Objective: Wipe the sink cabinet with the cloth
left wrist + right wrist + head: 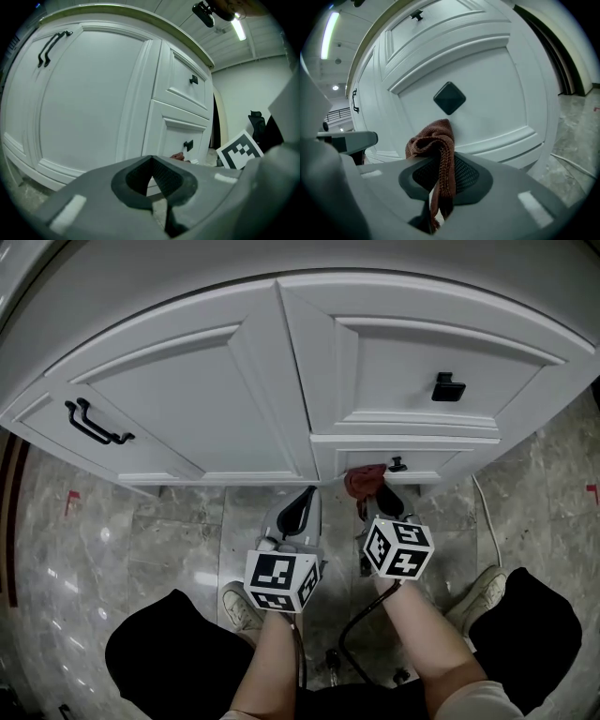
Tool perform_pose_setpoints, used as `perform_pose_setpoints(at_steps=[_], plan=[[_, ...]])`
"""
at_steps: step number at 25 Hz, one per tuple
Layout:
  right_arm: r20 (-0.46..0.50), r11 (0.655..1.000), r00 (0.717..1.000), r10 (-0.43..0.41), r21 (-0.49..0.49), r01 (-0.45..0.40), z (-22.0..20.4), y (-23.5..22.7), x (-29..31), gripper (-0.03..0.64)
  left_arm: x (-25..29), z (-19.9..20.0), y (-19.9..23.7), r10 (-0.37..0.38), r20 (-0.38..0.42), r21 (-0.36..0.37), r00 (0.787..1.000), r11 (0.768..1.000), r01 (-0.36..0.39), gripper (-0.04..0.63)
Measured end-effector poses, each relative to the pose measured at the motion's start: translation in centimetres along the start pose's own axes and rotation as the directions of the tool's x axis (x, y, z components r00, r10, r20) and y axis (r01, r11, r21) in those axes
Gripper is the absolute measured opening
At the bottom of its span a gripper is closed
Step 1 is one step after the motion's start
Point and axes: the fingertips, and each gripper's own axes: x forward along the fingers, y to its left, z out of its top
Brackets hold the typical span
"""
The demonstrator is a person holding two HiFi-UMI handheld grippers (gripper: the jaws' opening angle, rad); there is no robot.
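Note:
The white sink cabinet [234, 399] fills the upper head view, with a door on the left and two drawers on the right. My right gripper [373, 495] is shut on a reddish-brown knitted cloth [364, 479], held against the lower drawer front just left of its black knob [397, 465]. In the right gripper view the cloth [437, 150] bunches above the jaws, below the knob [449, 98]. My left gripper [304, 507] hangs shut and empty below the door's bottom edge; its closed tips [152, 180] face the cabinet [93, 103].
Grey marble floor tiles [141, 540] lie under the cabinet. A black bar handle [94, 424] sits on the far-left panel, a square knob [447, 387] on the upper drawer. My shoes [242, 606] and knees are close behind. A white cable [487, 517] runs along the floor at right.

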Motion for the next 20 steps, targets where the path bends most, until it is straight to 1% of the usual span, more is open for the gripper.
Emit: perform_pose_setpoints(at_steps=[3,6,8,13,16,18,20], plan=[[0.025,0.997,0.998,-0.052,-0.048,0.053,1.1,-1.9,-1.0,0.087,1.4,-0.5,-2.2,-0.044,-0.017,0.019,0.999,0.999,0.044,0.0],[0.037,0.996,0.997,-0.07,-0.061,0.072,1.9,-3.6,-1.7,0.089,2.6,-0.7,-4.2,-0.08,-0.025,0.035,0.996,0.996,0.081,0.0],[0.043,0.995,0.996,-0.078,-0.052,0.08,2.2,-4.6,-2.1,0.089,3.3,-0.7,-5.2,-0.095,-0.025,0.037,0.995,0.995,0.096,0.0],[0.058,0.993,0.991,-0.121,0.012,0.121,2.8,-7.6,-3.1,0.091,4.6,-0.9,-7.2,-0.131,-0.029,0.047,0.991,0.99,0.133,0.0],[0.073,0.986,0.984,-0.163,0.049,0.159,3.2,-9.8,-4.0,0.091,5.2,-1.2,-8.2,-0.153,-0.036,0.056,0.988,0.986,0.155,0.0],[0.083,0.982,0.979,-0.186,0.05,0.183,3.6,-11.3,-4.5,0.091,5.4,-1.3,-8.7,-0.166,-0.041,0.06,0.985,0.984,0.168,0.0],[0.086,0.982,0.978,-0.191,0.024,0.189,3.8,-12.0,-4.7,0.095,5.7,-1.7,-9.1,-0.172,-0.049,0.062,0.984,0.983,0.175,0.0]])
